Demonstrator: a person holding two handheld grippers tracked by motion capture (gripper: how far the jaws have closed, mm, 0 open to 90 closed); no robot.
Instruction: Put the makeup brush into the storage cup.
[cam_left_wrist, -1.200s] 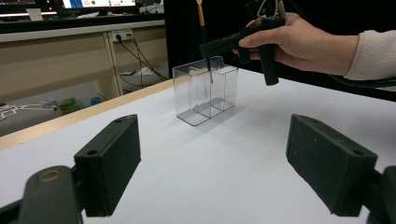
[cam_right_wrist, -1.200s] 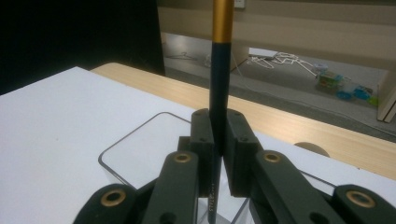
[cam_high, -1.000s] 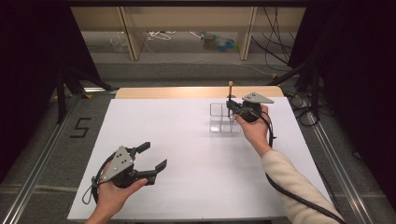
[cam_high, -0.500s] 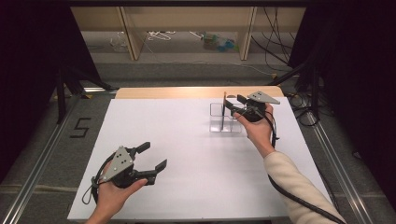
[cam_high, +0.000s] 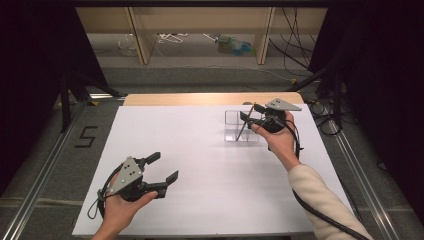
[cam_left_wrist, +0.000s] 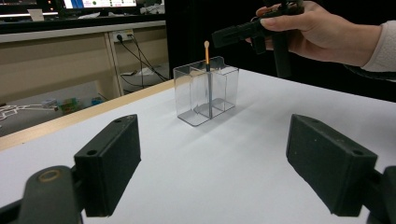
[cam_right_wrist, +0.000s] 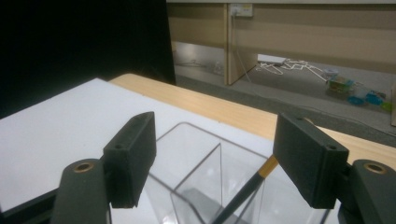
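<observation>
Leaning in the clear organizer, a pencil stands between the right claw's spread jaws.

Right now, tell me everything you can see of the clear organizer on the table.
The clear organizer is a small box of see-through plastic, open at the top, split by inner walls into compartments; how many I cannot tell. It stands upright on the white table, toward the far right near the wooden edge. One pencil, dark with an orange end and pale tip, stands in it, leaning on a wall. The right claw hovers open just above it, not touching. The left claw is far off.
</observation>
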